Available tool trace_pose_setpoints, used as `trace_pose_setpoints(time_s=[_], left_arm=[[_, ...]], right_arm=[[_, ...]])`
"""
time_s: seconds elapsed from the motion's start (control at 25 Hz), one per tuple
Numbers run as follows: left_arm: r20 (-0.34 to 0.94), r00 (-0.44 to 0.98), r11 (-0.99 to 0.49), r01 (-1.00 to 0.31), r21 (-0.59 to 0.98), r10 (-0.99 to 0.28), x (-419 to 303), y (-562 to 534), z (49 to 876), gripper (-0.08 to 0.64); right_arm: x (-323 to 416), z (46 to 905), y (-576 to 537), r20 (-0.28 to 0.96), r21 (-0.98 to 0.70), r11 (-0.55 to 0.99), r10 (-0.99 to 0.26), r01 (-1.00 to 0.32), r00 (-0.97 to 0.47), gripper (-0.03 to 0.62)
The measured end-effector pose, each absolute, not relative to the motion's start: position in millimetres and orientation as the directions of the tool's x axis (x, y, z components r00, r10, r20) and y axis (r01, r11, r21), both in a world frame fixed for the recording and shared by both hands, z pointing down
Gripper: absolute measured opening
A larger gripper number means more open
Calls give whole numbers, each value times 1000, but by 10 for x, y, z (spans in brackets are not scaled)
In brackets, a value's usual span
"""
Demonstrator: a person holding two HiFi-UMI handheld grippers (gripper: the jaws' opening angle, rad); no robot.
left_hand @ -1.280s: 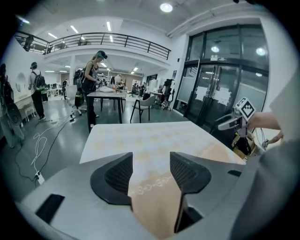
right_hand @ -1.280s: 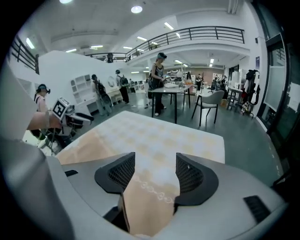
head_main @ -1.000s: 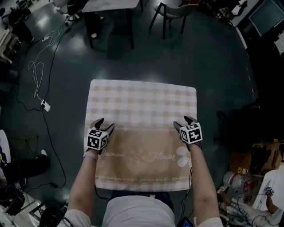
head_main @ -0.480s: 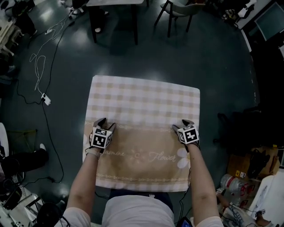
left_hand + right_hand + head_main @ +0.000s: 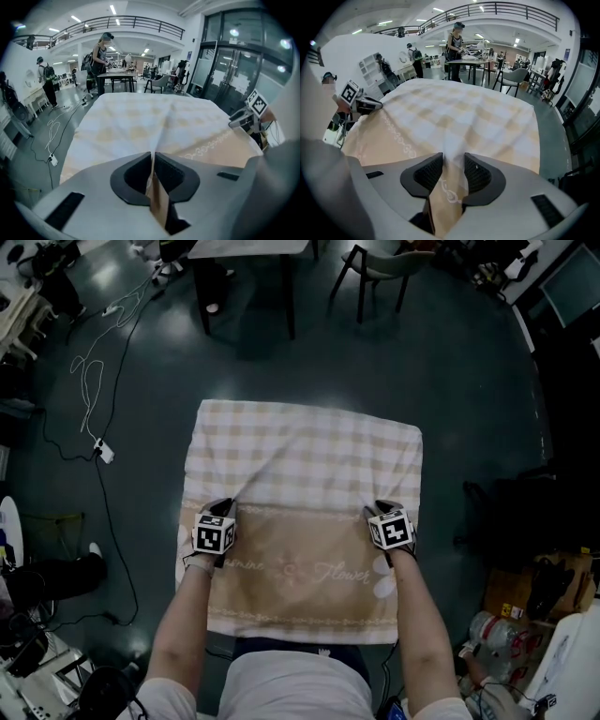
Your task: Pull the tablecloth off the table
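Observation:
The tablecloth [image 5: 309, 456] covers a small table, checked on its far half and plain beige with printed lettering on the near half. My left gripper [image 5: 222, 509] rests on the cloth's left side. Its jaws have just been closing and now pinch a thin raised fold [image 5: 153, 166]. My right gripper [image 5: 379, 511] rests on the right side. Its jaws have also just been closing, and a thicker ridge of cloth [image 5: 453, 171] is squeezed between the pads. Creases run from both grippers toward the far edge. The table under the cloth is hidden.
Dark floor surrounds the table. White cables [image 5: 89, 390] and a power strip [image 5: 103, 454] lie at the left. Another table [image 5: 248, 287] and a chair [image 5: 375, 268] stand beyond the far edge. Boxes and clutter [image 5: 525, 615] sit at the lower right. A person [image 5: 101, 56] stands at the far table.
Both grippers have sunk onto the cloth and their jaws have closed, each gathering a fold. Creases have appeared in the checked half of the cloth.

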State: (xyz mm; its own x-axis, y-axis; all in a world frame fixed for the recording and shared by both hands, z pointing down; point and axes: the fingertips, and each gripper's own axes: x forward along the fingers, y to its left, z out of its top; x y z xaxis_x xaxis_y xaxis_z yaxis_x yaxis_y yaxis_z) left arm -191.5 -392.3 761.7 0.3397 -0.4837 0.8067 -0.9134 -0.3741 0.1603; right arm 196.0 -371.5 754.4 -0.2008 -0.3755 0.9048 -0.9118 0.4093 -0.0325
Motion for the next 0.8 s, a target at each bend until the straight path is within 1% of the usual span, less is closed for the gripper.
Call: trace_pose_setpoints(time_s=[0.16, 0.24, 0.36, 0.52, 0.8], left_arm=[[810, 338, -378, -913, 157, -480, -1761, -3545, 7659, 20], [809, 334, -383, -912, 148, -484, -1817, -3331, 7723, 18], [810, 352, -402, -902, 159, -469, -1800, -3042, 7760, 17], [816, 382, -409, -890, 199, -434, -1652, -2684, 7746, 15], [819, 402, -397, -887, 237, -410, -1467, -1961, 7783, 14]], right_arm=[[2003, 7582, -3350, 903, -46, 414, -372, -909, -215, 75], [1879, 7663, -3138, 897, -52, 410, -382, -911, -223, 48], [1734, 7701, -2915, 893, -59, 417, -384, -907, -234, 43], [1645, 7688, -2679, 906, -76, 450, -342, -890, -250, 37], [1441, 7710, -1987, 897, -155, 479, -298, -864, -326, 31]])
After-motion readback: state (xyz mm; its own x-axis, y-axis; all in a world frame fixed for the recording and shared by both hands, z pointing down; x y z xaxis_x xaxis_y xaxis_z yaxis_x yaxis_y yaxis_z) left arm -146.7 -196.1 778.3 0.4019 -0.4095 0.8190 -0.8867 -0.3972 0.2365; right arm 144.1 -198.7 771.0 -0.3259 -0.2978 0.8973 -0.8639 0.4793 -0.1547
